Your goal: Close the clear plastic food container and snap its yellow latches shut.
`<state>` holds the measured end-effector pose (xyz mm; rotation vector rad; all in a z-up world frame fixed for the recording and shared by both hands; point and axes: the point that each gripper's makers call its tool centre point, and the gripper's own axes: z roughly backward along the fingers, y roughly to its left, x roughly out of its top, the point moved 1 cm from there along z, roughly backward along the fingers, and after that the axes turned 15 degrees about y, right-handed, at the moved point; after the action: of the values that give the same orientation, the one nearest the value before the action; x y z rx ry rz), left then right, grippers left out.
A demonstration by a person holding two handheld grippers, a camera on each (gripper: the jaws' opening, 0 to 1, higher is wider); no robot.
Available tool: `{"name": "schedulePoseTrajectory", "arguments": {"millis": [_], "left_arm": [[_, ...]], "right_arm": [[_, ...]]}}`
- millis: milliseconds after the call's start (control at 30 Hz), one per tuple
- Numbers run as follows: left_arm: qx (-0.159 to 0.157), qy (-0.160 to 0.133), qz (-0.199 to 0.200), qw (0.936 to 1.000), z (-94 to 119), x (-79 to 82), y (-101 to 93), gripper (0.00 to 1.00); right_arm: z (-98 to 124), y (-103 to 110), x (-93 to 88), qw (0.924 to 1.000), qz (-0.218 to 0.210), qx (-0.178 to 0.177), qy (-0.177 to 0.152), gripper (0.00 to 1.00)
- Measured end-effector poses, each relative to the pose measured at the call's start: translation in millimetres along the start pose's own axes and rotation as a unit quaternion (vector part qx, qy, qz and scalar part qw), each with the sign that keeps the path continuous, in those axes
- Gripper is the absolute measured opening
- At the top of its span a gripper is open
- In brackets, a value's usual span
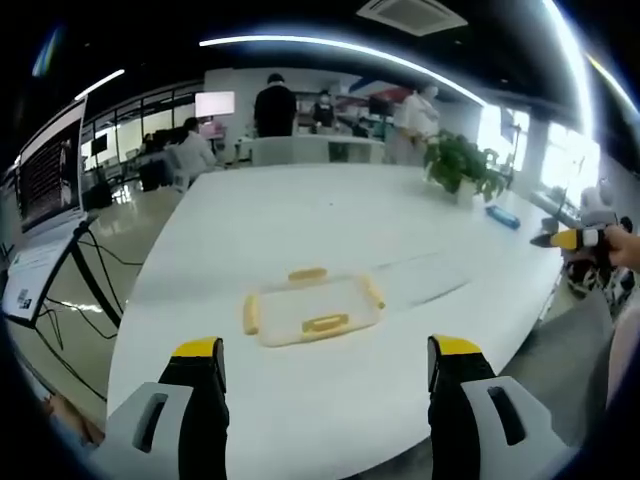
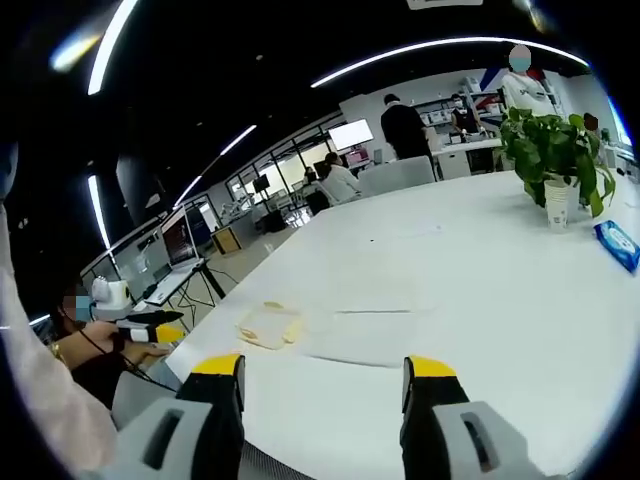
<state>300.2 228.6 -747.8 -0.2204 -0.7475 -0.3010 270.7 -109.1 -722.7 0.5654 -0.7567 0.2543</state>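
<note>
The clear plastic container (image 1: 313, 310) is lying flat on the white bench (image 1: 330, 230), near the bench's near edge. Its yellow latches (image 1: 326, 323) are sitting along its four sides. In the right gripper view the container (image 2: 268, 325) is showing small, toward the left part of the bench (image 2: 450, 300).

The left gripper (image 1: 327, 362) is hovering above the near edge of the bench, with its fingers spread wide and holding nothing. The container is lying beyond the fingertips, between the two fingers and apart from both.

The right gripper (image 2: 323, 371) is also hovering with its fingers spread and nothing between them, well apart from the container.

A potted plant (image 1: 462, 165) and a blue pack (image 1: 503, 216) are standing on the far right part of the bench.
</note>
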Motion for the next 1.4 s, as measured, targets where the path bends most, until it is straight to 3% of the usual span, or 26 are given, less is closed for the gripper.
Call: {"name": "schedulePoseTrajectory", "arguments": {"millis": [233,333,533,1033,1400], "left_arm": [[0.012,0.017,-0.032,0.9993,-6,2.8,4.0,0.82],[-0.001,0.004,-0.012,0.9999,-7,10.0,7.3,0.82],[0.003,-0.001,-0.019,0.9998,-6,20.6,13.8,0.82],[-0.001,0.007,-0.032,0.9995,-17,27.8,18.9,0.82],[0.0,0.009,-0.037,0.9993,-23,38.4,27.1,0.82]], "right_arm": [[-14,4,3.9,0.9998,0.009,0.014,0.014,0.63],[-19,5,7.1,0.9994,0.019,0.017,0.022,0.63],[-24,3,12.9,0.998,0.049,0.012,0.038,0.63],[-36,-2,26.8,0.9979,0.053,0.009,0.035,0.63],[-37,-14,47.0,0.9985,0.052,-0.006,0.019,0.63]]}}
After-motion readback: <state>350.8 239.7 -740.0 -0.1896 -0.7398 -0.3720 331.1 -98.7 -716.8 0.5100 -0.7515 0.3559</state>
